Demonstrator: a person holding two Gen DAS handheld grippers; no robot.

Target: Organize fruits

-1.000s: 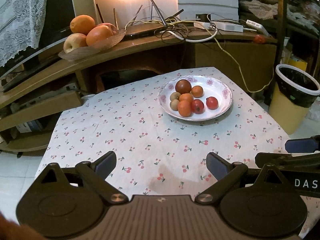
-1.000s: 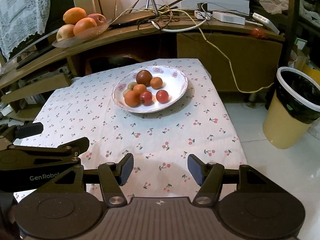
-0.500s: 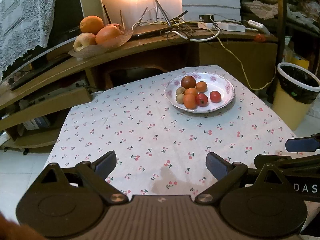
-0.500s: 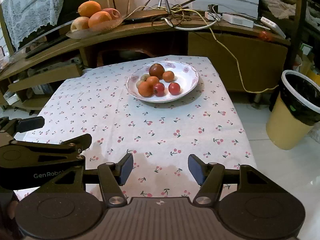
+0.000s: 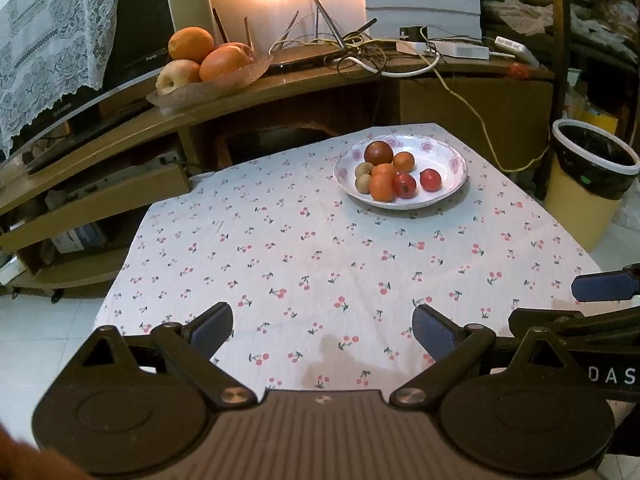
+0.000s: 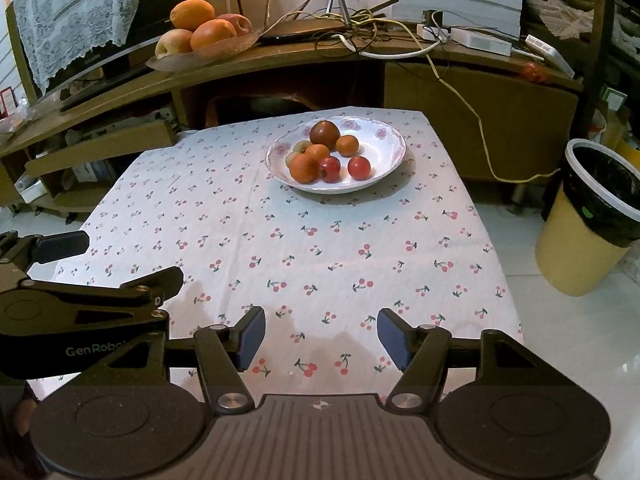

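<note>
Both grippers are hanging over the near edge of the tablecloth point(image 5: 320, 248), and both have drawn back from where they were a second ago; the plate point(image 5: 454, 184) now sits smaller and farther off in each view, and more of the cloth is showing in front of it; the left gripper point(image 5: 322, 330) is keeping its fingers spread wide with nothing between them, as before; the right gripper point(image 6: 321, 334) is likewise spread and holding nothing, unchanged in its opening; the fruits point(image 6: 320, 152) are lying heaped on the plate at the far side of the table, none of them shifted; a second dish of larger fruit point(image 6: 200, 28) is resting on the wooden shelf point(image 6: 280, 60) behind the table; a yellow bin point(image 6: 592, 220) with a black liner is standing on the floor to the right, well apart from the table.
</note>
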